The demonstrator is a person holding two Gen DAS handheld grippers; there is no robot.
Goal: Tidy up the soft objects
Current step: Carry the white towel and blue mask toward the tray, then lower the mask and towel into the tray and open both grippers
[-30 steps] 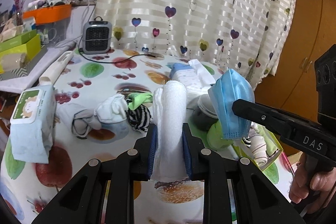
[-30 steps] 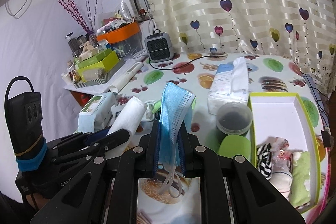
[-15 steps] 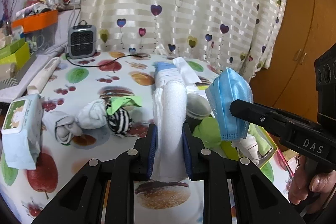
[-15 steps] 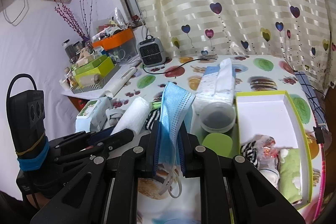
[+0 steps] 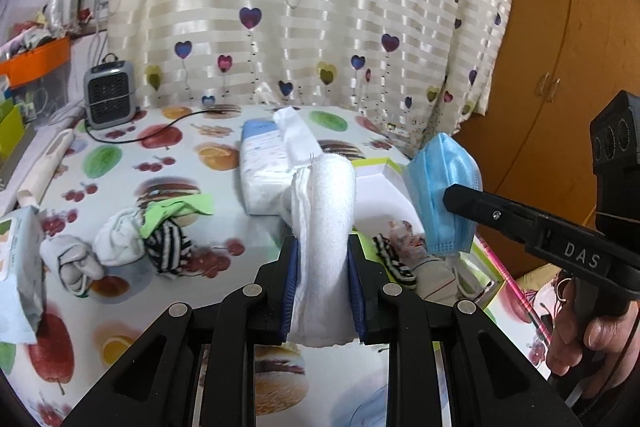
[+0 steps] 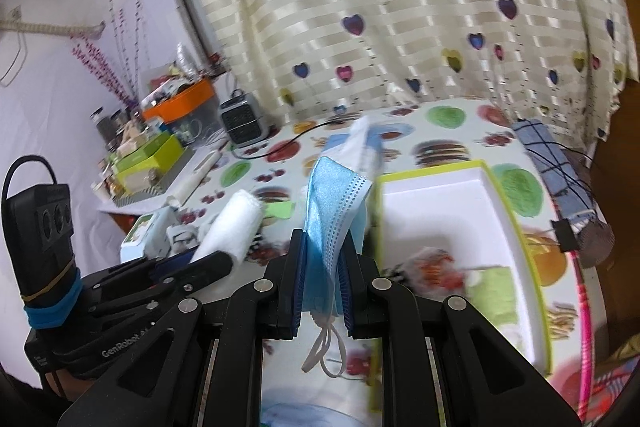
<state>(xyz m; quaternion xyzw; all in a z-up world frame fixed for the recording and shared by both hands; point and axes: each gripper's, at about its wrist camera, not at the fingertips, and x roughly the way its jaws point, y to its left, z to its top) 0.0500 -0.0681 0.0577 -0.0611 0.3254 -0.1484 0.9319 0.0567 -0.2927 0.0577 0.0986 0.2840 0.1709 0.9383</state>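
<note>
My left gripper (image 5: 323, 255) is shut on a rolled white towel (image 5: 325, 223), held above the fruit-print table. My right gripper (image 6: 323, 259) is shut on a folded blue face mask (image 6: 334, 211), whose ear loops dangle below the pads. In the left wrist view the mask (image 5: 442, 195) hangs at the right, on the other gripper's black finger. The white box with a lime rim (image 6: 516, 227) lies just right of the mask and holds a striped sock, a patterned item and a green cloth. Loose socks (image 5: 120, 243) lie on the table at the left.
A tissue pack (image 5: 264, 163) stands behind the towel. A wet-wipes pack (image 5: 18, 267) sits at the left edge, a small grey heater (image 5: 108, 95) with its cord at the back. Cluttered boxes (image 6: 160, 151) line the far left. A wooden wardrobe (image 5: 560, 67) stands at the right.
Both grippers have moved to the right over the table with towel and mask still gripped. The lime-rimmed box is now closer and more central; the socks have slid left in view.
</note>
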